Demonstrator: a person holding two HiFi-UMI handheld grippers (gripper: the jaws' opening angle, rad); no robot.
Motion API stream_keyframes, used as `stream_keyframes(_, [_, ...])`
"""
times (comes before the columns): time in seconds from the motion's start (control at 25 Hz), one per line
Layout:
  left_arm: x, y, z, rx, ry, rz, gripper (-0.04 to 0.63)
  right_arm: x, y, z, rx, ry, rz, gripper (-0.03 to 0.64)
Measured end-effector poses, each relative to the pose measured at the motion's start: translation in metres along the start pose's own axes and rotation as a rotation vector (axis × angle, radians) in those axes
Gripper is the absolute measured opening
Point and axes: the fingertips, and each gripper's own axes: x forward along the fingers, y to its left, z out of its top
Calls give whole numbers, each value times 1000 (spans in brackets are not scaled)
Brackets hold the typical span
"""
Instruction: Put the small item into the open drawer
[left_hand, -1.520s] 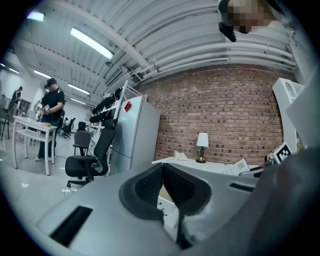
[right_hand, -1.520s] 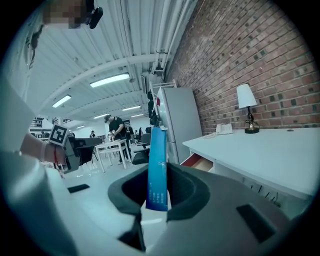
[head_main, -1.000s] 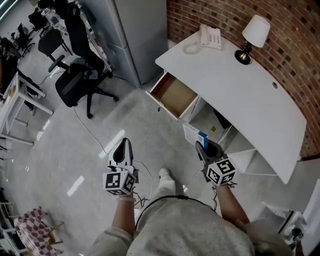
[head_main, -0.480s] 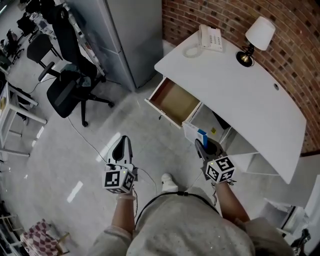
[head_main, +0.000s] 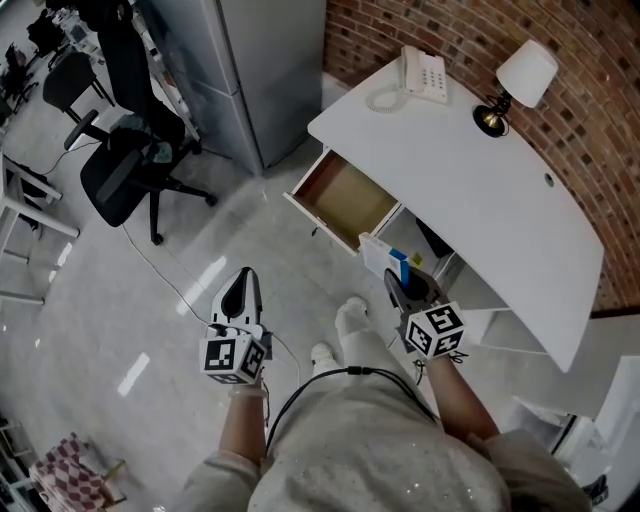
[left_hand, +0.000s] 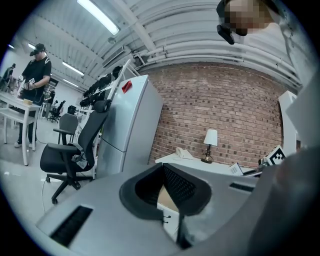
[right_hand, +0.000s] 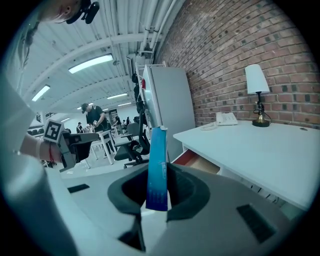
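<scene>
Right gripper view looks straight at the right gripper (right_hand: 157, 189), whose jaws stand narrowly apart and press on the lower end of the small item (right_hand: 157, 167), a thin flat packet with a blue face and a white edge. It stands upright between the dark pads and rises well above them. In the head view the right gripper (head_main: 405, 290) hangs at the near right over the floor, and the small item (head_main: 385, 258) sticks out on its far side, just in front of the desk's open lower compartment. It is near the open drawer (head_main: 345, 198) but apart from it, on the drawer's near-right side and not over it.

The drawer is pulled out to the left of the white desk (head_main: 480, 190) and shows a bare brown bottom. On the far end of the desk sit a white telephone (head_main: 422, 73) and a small lamp (head_main: 520, 80), both close to the brick wall (head_main: 600, 120).

The left gripper (head_main: 240, 295) hangs at the near left over the grey floor, well apart from the desk. Its jaws are drawn together with nothing between them. A black office chair (head_main: 125, 165) stands at the far left beside a grey cabinet (head_main: 250, 70).
</scene>
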Motion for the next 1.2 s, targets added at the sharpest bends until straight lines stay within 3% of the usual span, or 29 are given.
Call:
stream_keyframes(0.68, [56, 20, -19, -26, 58, 87, 6, 82, -39, -25, -60, 167, 73, 77])
stream_keyframes(1.2, [97, 22, -51, -53, 115, 102, 6, 133, -60, -63, -93, 308, 84, 77])
